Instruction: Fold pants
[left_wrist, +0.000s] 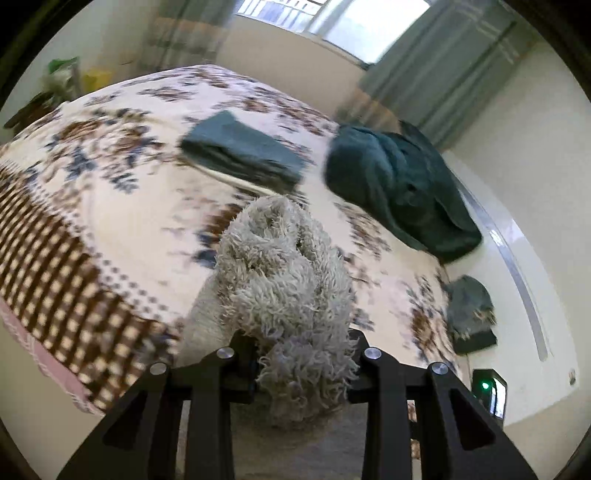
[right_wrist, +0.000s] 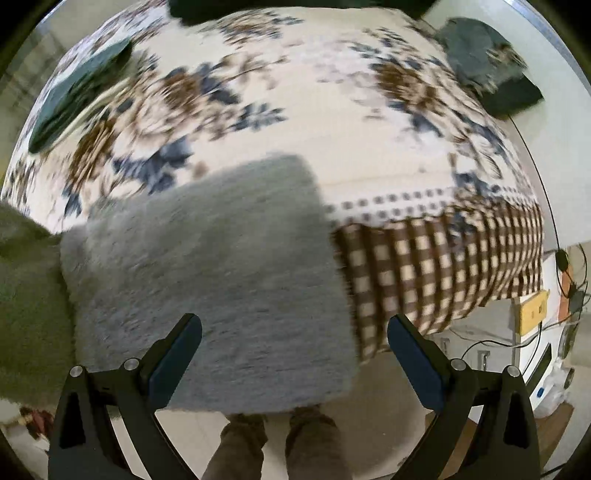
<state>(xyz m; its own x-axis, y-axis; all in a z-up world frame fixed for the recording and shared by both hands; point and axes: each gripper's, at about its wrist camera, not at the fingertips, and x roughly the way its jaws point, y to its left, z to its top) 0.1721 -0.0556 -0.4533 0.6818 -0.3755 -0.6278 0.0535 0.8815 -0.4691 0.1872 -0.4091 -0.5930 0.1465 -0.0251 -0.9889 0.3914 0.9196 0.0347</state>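
Grey fluffy pants (left_wrist: 280, 266) rise in a bunched wad from my left gripper (left_wrist: 301, 339), which is shut on the fabric; the fabric hides its fingertips. The gripper is lifted above the flowered bedspread (left_wrist: 110, 206). In the right wrist view the same pants (right_wrist: 221, 266) hang as a broad flat grey panel over the bed's near edge (right_wrist: 424, 266). My right gripper (right_wrist: 295, 325) points straight down over that panel, open wide, its blue pads apart from the cloth with nothing between them.
A folded dark teal garment (left_wrist: 240, 151) and a dark teal heap (left_wrist: 399, 192) lie further back on the bed, with a smaller grey-blue pile (left_wrist: 471, 314) at its right edge. An olive sleeve (right_wrist: 26, 295), the person's legs (right_wrist: 277, 443) and cables with a yellow box (right_wrist: 533, 310) border the bed.
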